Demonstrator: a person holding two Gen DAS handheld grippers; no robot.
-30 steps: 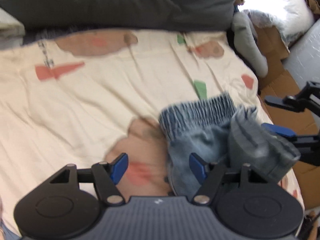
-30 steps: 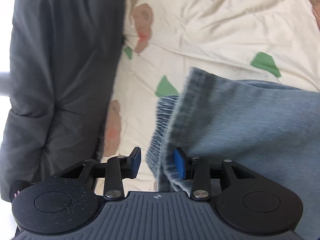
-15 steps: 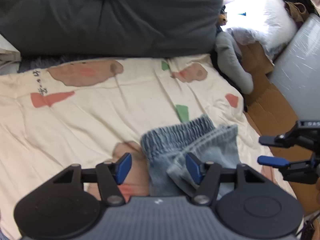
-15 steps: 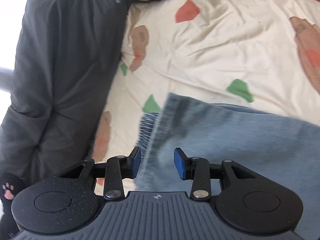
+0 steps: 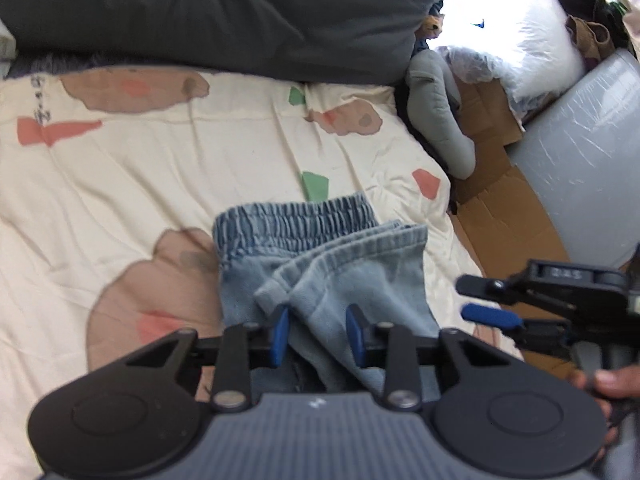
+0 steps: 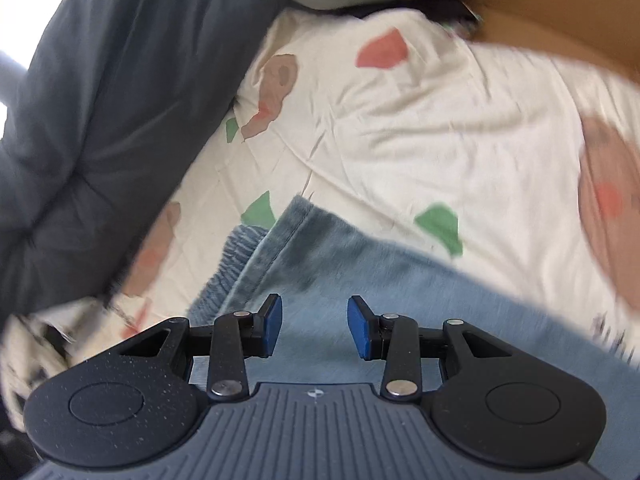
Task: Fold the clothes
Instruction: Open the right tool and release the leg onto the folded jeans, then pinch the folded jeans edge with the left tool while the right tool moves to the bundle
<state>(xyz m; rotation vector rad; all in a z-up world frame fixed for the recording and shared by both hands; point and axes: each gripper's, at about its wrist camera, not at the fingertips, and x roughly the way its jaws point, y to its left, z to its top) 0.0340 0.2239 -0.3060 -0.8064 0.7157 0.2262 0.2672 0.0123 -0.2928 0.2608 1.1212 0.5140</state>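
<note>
Light-blue denim trousers with a gathered elastic waistband (image 5: 320, 264) lie on my cream bedsheet printed with brown, red and green shapes (image 5: 132, 184), near its right edge, leg hems doubled up to just short of the waistband at the far end. I judge 1 lengthwise fold laid; the bundle could take a second fold or stand finished, and the views fit either. My left gripper (image 5: 318, 334) hovers low over the near part of the fold, blue pads spread with denim between them but not pinched. My right gripper (image 6: 315, 326) sits at the right, level, pads likewise apart over flat denim, a hand (image 5: 604, 384) around its handle. A dark grey cushion (image 5: 224, 12) bounds the far side.
</note>
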